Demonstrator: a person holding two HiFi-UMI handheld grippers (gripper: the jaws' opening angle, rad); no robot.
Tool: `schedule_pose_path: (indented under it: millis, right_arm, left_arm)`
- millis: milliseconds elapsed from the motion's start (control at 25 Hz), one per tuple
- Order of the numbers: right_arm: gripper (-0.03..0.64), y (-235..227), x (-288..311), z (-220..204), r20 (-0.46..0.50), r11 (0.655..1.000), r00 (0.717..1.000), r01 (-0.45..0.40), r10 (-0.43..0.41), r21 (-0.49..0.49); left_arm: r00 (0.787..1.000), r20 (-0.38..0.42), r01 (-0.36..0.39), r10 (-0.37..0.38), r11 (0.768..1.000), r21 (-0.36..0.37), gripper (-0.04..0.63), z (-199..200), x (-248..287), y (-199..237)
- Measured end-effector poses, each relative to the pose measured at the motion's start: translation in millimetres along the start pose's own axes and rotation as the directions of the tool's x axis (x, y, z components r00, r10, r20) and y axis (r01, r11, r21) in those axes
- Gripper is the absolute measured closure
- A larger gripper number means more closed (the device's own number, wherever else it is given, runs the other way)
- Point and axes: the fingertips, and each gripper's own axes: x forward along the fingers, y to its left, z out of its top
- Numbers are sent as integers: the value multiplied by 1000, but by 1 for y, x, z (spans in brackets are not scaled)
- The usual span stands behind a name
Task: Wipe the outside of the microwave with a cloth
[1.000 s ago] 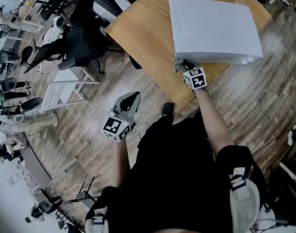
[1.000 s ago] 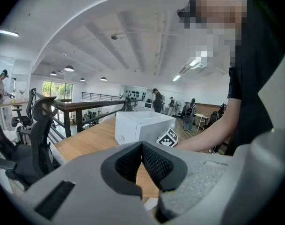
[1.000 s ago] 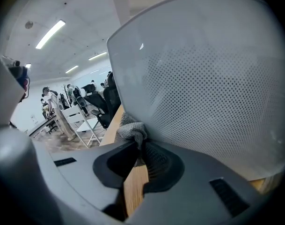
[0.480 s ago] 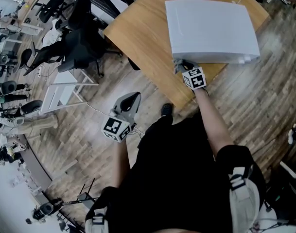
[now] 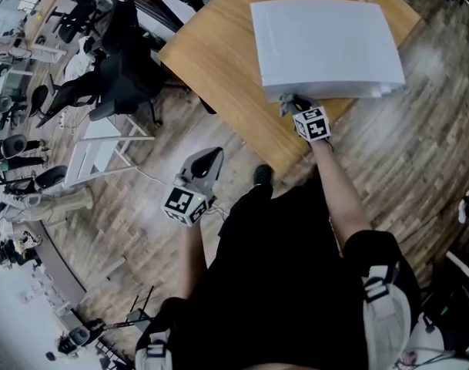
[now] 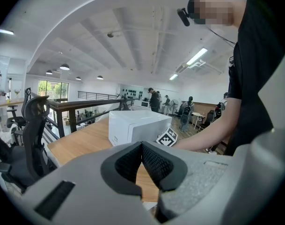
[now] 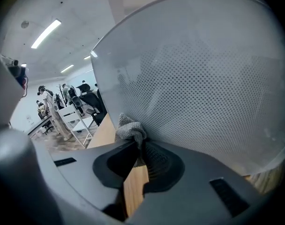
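Observation:
A white microwave point(image 5: 326, 41) stands on the wooden table point(image 5: 219, 60). My right gripper point(image 5: 296, 105) is shut on a grey cloth point(image 7: 130, 131) and presses it against the microwave's front door point(image 7: 208, 88), near its lower left corner. The cloth point(image 5: 287, 106) barely shows in the head view. My left gripper point(image 5: 207, 160) hangs off the table at my side, shut with nothing between its jaws. From the left gripper view the microwave point(image 6: 137, 125) and the right gripper's marker cube point(image 6: 167, 137) appear further back.
Black office chairs point(image 5: 118, 60) and a white folding rack point(image 5: 99, 149) stand on the wooden floor left of the table. A railing point(image 6: 86, 109) runs behind the table. Other people stand far off in the room.
The right gripper with the cloth has shifted slightly along the microwave's front. The head view has drifted a little. The left gripper has stayed in place.

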Motion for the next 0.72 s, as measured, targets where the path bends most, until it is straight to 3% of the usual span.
schedule_pose_path:
  millis: [720]
  right_arm:
    - [577, -89, -38, -29, -6, 992, 993, 121, -121, 36]
  left_arm:
    - [999, -6, 37, -37, 999, 5, 594, 4, 32, -26]
